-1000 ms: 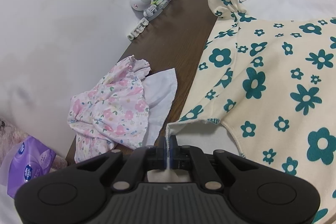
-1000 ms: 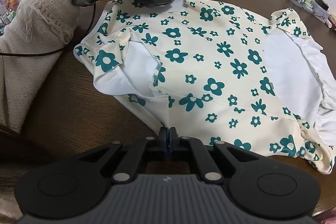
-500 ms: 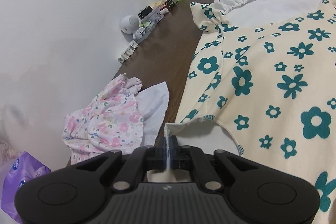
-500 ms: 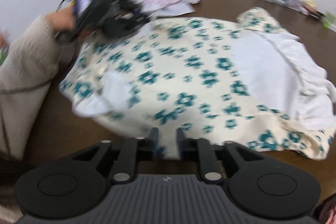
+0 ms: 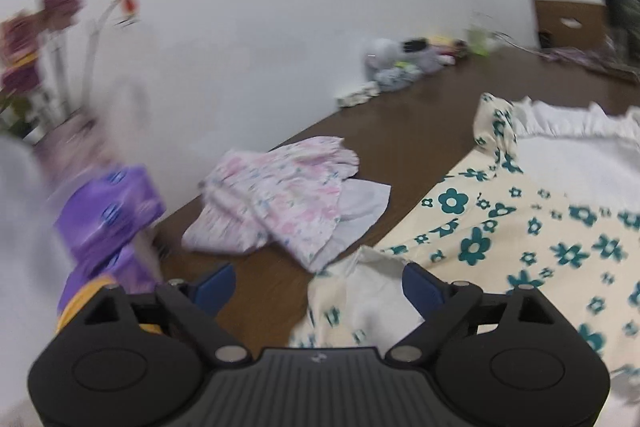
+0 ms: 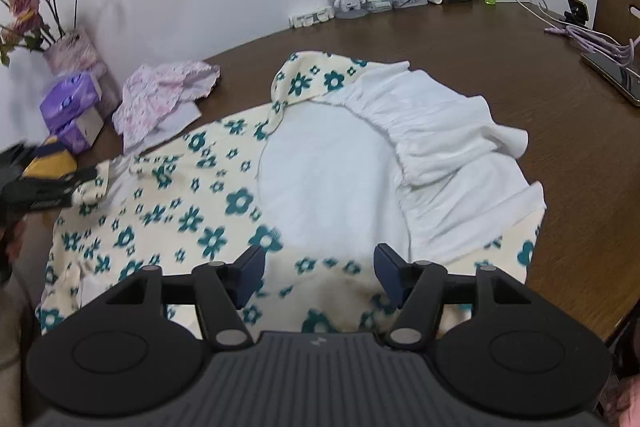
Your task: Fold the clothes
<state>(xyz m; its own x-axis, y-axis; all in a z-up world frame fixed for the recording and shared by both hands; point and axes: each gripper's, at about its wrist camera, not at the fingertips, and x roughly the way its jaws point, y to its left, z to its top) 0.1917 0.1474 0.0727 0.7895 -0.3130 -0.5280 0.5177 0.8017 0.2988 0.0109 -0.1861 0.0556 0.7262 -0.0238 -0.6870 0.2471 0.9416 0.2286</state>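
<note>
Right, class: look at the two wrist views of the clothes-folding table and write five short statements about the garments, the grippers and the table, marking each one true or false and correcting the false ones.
1. The cream garment with teal flowers lies spread on the brown table. True.
2. The left gripper is clamped on the cream garment's hem. False: its jaws have just been opening and stand wide apart, with the hem loose between them.
3. The pink floral garment lies on top of the cream one. False: it lies beside it, on the table.
4. The right gripper is open above the cream garment. True.
5. The purple tissue pack sits at the table's right end. False: it is at the left, by the flower vase.
</note>
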